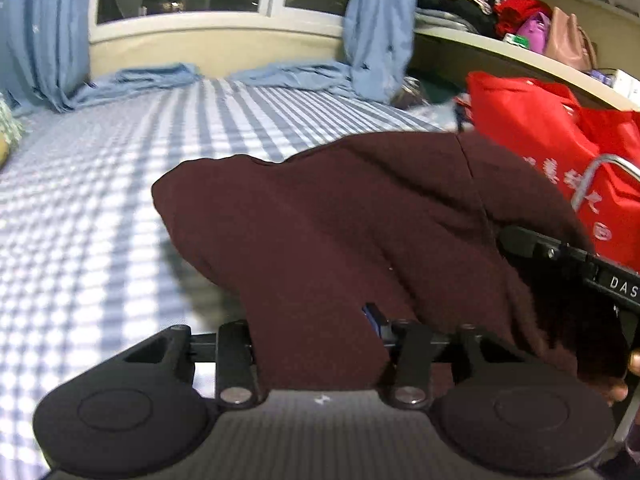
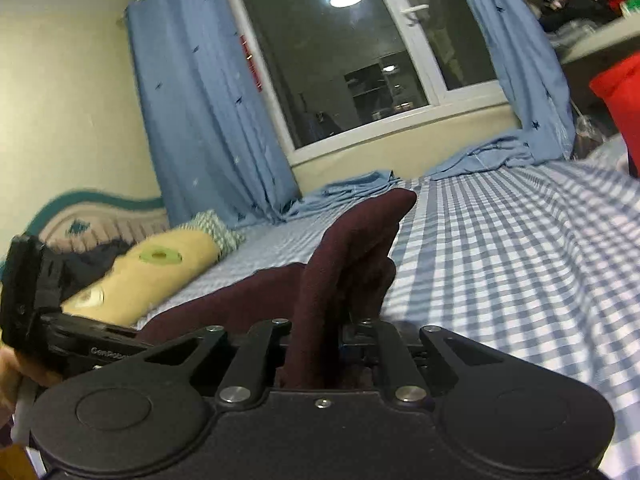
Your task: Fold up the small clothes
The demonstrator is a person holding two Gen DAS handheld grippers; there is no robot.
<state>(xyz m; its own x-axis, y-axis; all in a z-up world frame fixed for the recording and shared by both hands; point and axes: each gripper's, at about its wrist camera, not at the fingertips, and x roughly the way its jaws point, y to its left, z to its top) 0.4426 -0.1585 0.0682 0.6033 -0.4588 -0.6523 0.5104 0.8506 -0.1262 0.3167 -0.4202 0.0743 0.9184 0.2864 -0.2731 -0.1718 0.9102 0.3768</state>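
Observation:
A dark maroon garment point(image 1: 352, 232) hangs above the blue-and-white checked bed point(image 1: 100, 200). My left gripper point(image 1: 320, 344) is shut on its near edge; the cloth drapes over the fingers and hides them. The right gripper's body point(image 1: 568, 264) shows at the right, at the garment's other edge. In the right wrist view, my right gripper point(image 2: 320, 340) is shut on a bunched fold of the garment point(image 2: 344, 248), which stands up between the linkages. The left gripper's body point(image 2: 44, 320) shows at the far left. The fingertips of both are hidden by cloth.
A red bag point(image 1: 560, 152) stands at the bed's right side below a shelf with handbags point(image 1: 560, 36). Blue curtains point(image 2: 208, 112) hang by the window and pool on the bed's far edge. A yellow pillow point(image 2: 160, 272) lies at the head of the bed.

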